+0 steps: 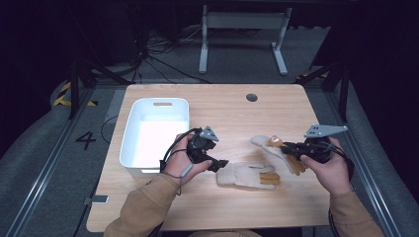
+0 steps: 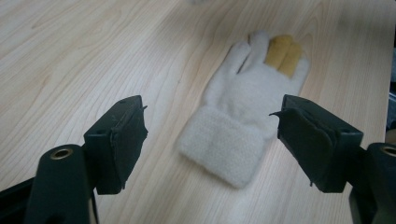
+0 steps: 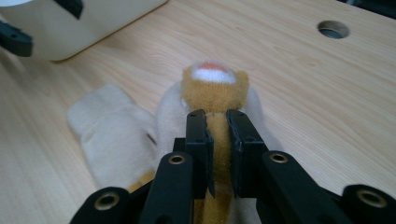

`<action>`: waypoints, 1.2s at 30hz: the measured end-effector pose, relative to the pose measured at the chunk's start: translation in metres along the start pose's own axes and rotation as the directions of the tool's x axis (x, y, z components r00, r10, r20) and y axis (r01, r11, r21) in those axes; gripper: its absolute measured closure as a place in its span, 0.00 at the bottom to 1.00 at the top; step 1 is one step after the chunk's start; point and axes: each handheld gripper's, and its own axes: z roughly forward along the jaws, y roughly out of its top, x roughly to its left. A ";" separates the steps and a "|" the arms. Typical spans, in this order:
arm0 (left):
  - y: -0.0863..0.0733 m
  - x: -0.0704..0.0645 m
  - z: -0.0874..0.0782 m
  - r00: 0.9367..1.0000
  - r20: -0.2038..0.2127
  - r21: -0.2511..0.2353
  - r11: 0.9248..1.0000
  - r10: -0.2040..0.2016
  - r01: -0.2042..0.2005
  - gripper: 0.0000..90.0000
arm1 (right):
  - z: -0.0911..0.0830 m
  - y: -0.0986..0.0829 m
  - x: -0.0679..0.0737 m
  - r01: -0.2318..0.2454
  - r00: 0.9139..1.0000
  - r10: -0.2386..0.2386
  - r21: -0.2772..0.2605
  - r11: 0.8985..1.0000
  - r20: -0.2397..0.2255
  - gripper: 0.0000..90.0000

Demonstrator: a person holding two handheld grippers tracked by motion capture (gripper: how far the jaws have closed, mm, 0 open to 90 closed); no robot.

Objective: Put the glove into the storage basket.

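Pinching a fold of the far glove (image 3: 215, 98), the right tongs (image 3: 218, 140) are closed on its tan fabric, with only a thin strip caught between the jaws. That grip looks narrow, so I judge the glove could slide free if it is lifted fast or swung, since the soft knit gives little to bite on. Nearer the person, the left tongs (image 2: 210, 135) stand wide apart and hold nothing, with the cuff of the near glove (image 2: 247, 116) lying flat on the surface (image 2: 70, 56) between and just beyond the jaws. If they close from here, they may take only the cuff's edge, and the fingers would drag across the wood and catch on the other glove, which lies just beside it in the high view. Farther off to the left sits the white bin (image 1: 129, 129), open and close to the left hand (image 1: 180, 163). A loosely held glove carried that way could drape over the rim or drop short of it. Beyond, the cable hole (image 1: 252, 97) is well apart from the work.
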 end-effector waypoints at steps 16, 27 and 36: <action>-0.013 -0.010 0.001 1.000 -0.013 -0.030 1.000 0.010 -0.011 0.30 | 0.026 0.005 0.030 0.134 0.981 -0.130 0.024 0.991 -0.145 0.89; -0.025 -0.015 -0.002 1.000 0.002 0.009 1.000 0.020 -0.020 0.39 | 0.044 0.001 0.042 0.195 0.957 -0.184 0.029 0.980 -0.222 0.89; -0.030 -0.016 0.010 1.000 0.009 0.051 0.999 0.011 -0.011 0.41 | 0.062 -0.007 0.046 0.251 0.928 -0.221 0.065 0.966 -0.300 0.88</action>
